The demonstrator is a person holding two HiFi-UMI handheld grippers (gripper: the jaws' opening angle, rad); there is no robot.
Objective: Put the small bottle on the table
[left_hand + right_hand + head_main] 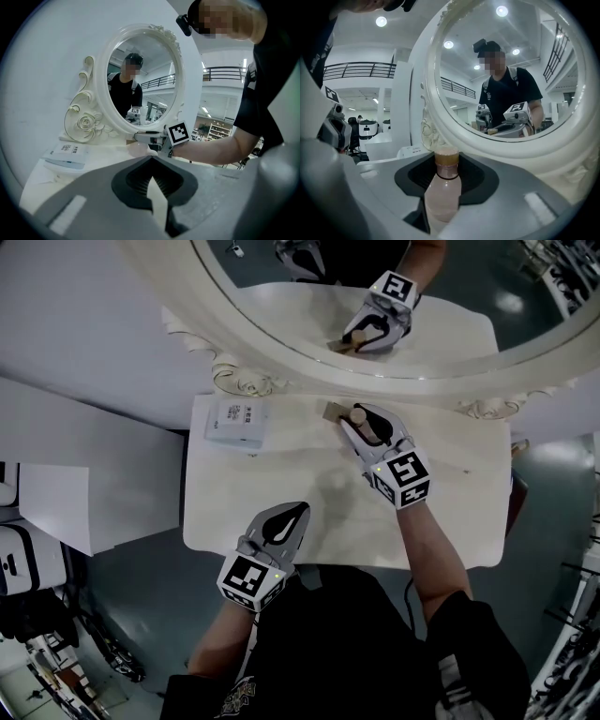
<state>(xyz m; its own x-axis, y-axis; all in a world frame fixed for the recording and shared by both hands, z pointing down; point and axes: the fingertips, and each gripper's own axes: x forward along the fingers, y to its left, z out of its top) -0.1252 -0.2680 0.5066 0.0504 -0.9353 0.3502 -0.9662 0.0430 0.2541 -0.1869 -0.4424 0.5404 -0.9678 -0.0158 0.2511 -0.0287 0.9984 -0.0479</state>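
Observation:
The small bottle (443,187) has a pale pink body and a tan cap. My right gripper (445,197) is shut on its body, and the cap pokes out past the jaw tips toward the mirror. From the head view the bottle (334,412) and right gripper (361,423) are at the back of the white table (281,484), just in front of the mirror's base. I cannot tell whether the bottle touches the tabletop. My left gripper (286,521) rests over the table's front edge, shut and empty. In the left gripper view its jaws (152,187) meet at the tips.
A large oval mirror with an ornate cream frame (281,352) stands along the back of the table. A white box with print (236,422) lies at the back left corner. The table is narrow, with floor on both sides.

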